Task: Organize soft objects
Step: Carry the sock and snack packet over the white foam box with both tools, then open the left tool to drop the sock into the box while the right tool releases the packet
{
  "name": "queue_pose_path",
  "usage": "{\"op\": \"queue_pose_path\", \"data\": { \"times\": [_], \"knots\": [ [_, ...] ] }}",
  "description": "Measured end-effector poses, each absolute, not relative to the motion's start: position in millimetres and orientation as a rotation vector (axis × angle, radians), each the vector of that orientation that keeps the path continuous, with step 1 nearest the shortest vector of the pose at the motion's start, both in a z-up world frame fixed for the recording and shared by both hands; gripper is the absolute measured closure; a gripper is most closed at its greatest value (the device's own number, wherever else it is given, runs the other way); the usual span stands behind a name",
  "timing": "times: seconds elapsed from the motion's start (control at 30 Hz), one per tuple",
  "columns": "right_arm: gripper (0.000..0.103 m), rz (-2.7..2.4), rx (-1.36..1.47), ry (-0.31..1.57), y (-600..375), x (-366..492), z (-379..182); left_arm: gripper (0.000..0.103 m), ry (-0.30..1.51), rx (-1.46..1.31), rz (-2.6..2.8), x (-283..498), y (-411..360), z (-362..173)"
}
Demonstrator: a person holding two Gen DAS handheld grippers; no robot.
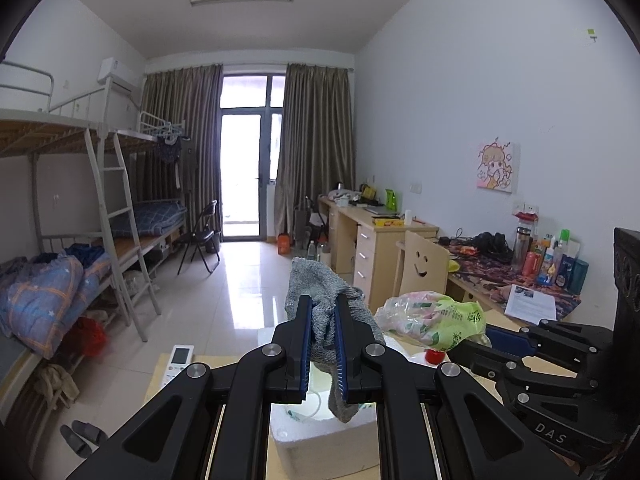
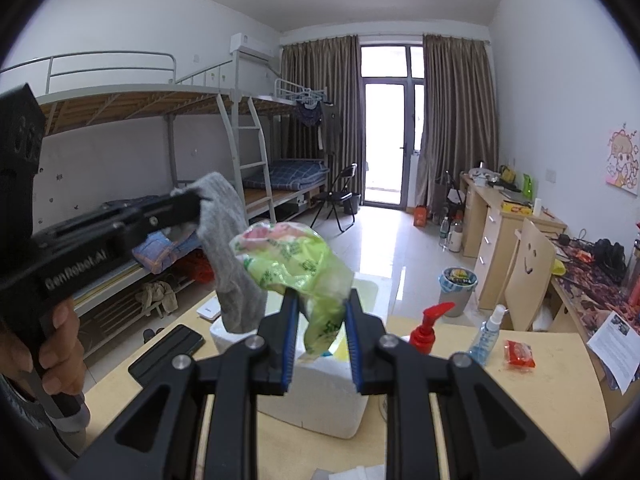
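Note:
My left gripper [image 1: 323, 312] is shut on a grey sock [image 1: 320, 292], which hangs down between the fingers above a white foam box [image 1: 320, 440]. In the right wrist view the left gripper [image 2: 196, 204] holds the sock [image 2: 228, 256] up at the left. My right gripper [image 2: 320, 304] is shut on a crumpled green plastic bag [image 2: 296, 260], held above the foam box [image 2: 320, 392]. The bag also shows in the left wrist view [image 1: 436, 316], to the right of the sock.
On the wooden table [image 2: 520, 400] stand a red pump bottle [image 2: 428, 328], a small spray bottle [image 2: 486, 332], a red packet [image 2: 519, 354] and a black phone [image 2: 168, 354]. A white remote [image 1: 178, 364] lies at the table's left. A desk and chair [image 2: 528, 272] stand at the right.

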State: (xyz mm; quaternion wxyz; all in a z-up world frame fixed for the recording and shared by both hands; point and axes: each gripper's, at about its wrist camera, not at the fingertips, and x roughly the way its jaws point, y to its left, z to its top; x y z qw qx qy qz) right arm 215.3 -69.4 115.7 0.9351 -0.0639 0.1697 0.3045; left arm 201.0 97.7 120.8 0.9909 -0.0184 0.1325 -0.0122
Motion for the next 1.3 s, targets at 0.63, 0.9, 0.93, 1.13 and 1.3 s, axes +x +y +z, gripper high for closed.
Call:
{"op": "queue_pose_path", "data": {
  "times": [0.63,0.9,0.93,1.13,1.3],
  "knots": [
    [0.077,0.594,-0.129,0.411,-63,240,108,0.092,0.388,-0.029,-0.02,261,94,91],
    [0.077,0.541,-0.112,0.423,-75,236,108,0.092,0.422,-0.021,-0.061,278,83,84],
    [0.077,0.531,-0.109,0.424,-78,235,109,0.092,0.431,-0.024,-0.062,281,83,83],
    [0.077,0.5,-0.101,0.424,-86,233,111,0.088,0.466,-0.051,-0.052,292,89,74],
    [0.077,0.489,-0.094,0.424,-88,234,112,0.028,0.45,-0.035,-0.009,290,90,73]
  ]
}}
